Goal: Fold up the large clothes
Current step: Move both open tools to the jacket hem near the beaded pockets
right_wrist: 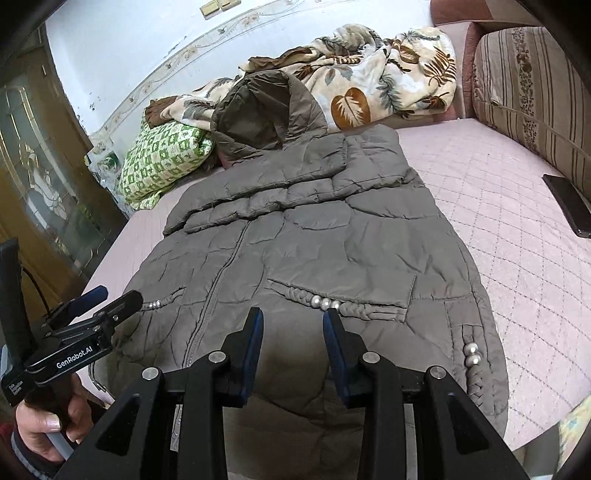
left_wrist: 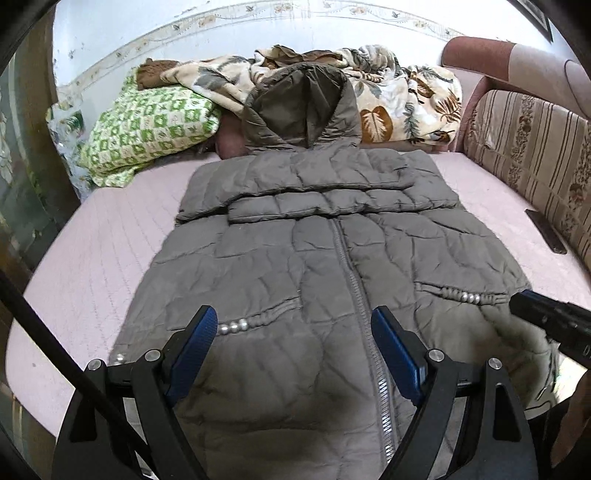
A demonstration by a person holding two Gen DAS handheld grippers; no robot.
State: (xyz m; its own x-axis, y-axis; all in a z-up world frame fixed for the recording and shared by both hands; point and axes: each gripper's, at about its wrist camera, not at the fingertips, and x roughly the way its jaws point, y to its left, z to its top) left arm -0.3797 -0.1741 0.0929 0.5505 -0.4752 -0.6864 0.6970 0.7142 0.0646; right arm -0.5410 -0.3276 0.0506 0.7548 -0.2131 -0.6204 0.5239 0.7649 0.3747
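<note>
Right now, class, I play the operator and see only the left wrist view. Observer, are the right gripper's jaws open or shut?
Observer: Open, holding nothing; the right gripper is poised over the lower front of the jacket.
Operator: What decoration lies beyond my view?
Observer: A beaded braid runs down near the jacket's right edge.
Operator: Who holds my gripper?
Observer: A hand grips the handle of the left gripper.

Bedroom interior, daylit.
Pale blue wall (left_wrist: 110, 33) with floral border strip; pink quilted mattress cover (right_wrist: 517, 229); striped floral bolster (left_wrist: 535, 147) along the right side; dark wooden door (right_wrist: 44, 155) with etched glass panel at left; pink upholstered headboard (left_wrist: 476, 55) in the far corner.
</note>
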